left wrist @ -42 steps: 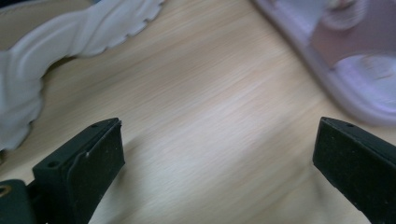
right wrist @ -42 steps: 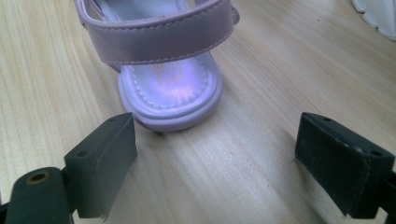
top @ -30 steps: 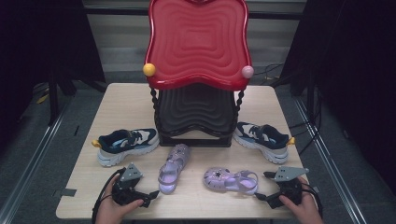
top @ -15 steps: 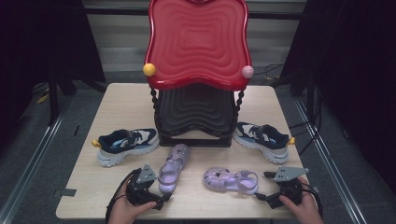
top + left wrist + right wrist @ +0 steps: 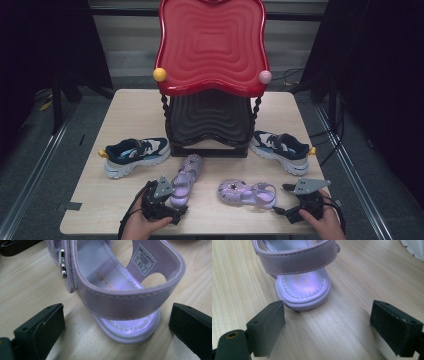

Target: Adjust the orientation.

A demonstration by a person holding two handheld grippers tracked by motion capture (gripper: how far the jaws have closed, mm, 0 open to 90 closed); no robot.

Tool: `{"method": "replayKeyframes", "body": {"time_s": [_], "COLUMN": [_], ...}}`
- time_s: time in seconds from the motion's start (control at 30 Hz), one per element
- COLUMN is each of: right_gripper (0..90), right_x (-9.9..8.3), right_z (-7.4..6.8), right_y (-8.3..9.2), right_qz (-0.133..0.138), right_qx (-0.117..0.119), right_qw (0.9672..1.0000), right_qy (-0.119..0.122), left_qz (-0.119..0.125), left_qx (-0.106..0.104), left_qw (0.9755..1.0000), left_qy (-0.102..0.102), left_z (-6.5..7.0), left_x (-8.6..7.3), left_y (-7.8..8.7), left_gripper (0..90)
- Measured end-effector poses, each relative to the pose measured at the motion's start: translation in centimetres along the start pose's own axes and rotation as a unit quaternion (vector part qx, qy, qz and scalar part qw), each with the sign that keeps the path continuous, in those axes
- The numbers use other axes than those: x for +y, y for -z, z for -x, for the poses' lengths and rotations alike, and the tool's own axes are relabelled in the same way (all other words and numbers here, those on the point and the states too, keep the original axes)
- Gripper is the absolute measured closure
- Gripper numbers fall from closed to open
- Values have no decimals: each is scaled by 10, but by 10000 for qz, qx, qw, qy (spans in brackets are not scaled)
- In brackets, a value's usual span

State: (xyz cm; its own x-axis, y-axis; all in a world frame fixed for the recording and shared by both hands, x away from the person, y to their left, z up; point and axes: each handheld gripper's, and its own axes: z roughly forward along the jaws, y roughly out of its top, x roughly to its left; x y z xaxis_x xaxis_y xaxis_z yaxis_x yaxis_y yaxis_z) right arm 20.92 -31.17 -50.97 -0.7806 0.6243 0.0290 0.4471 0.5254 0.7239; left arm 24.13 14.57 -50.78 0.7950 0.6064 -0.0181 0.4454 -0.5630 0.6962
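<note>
Two lilac sandals lie on the wooden table (image 5: 125, 112) in front of a shoe rack. The left sandal (image 5: 187, 175) points toward the rack, and my left gripper (image 5: 175, 204) sits at its heel. In the left gripper view the sandal's heel strap (image 5: 120, 298) lies between the wide-apart jaws of that gripper (image 5: 117, 315), untouched. The right sandal (image 5: 245, 192) lies sideways. My right gripper (image 5: 283, 200) stands open just behind its heel (image 5: 303, 290), whose rim is level with the left jaw of the gripper (image 5: 329, 315).
The rack has a red wavy top shelf (image 5: 212, 45) and a black lower shelf (image 5: 210, 117). One navy-and-white sneaker (image 5: 136, 154) rests left of the rack, another (image 5: 281, 148) on its right. Bare table lies at the far left and near the front edge.
My left gripper has slid right and forward until its open jaws flank the left sandal's heel. The right gripper has barely moved.
</note>
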Motion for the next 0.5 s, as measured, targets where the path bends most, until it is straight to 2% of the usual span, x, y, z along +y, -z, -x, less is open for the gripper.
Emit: {"method": "replayKeyframes", "body": {"time_s": [0.13, 0.2, 0.33, 0.37, 0.43, 0.5], "right_gripper": [118, 118, 118, 118, 118, 118], "right_x": [0, 0, 0, 0, 0, 0], "right_z": [0, 0, 0, 0, 0, 0], "right_y": [0, 0, 0, 0, 0, 0], "right_qz": [1, -1, 0, 0, 0, 0], "right_qx": [0, -1, 0, 0, 0, -1], "right_qw": [10000, 10000, 10000, 10000, 10000, 10000], "right_qy": [0, 0, 0, 0, 0, -1], "left_qz": [92, 172, 251, 283, 297, 325], "left_qx": [43, 36, -57, -141, -139, -146], "left_qw": [9999, 9998, 9997, 9995, 9994, 9993], "left_qy": [78, 35, 6, -67, -126, -84], "left_z": [0, -2, -5, -6, -9, -11], "left_x": [0, -1, -3, -5, -7, -10], "left_y": [0, 3, 5, 8, 11, 13], "left_gripper": [72, 160, 217, 248, 295, 314]}}
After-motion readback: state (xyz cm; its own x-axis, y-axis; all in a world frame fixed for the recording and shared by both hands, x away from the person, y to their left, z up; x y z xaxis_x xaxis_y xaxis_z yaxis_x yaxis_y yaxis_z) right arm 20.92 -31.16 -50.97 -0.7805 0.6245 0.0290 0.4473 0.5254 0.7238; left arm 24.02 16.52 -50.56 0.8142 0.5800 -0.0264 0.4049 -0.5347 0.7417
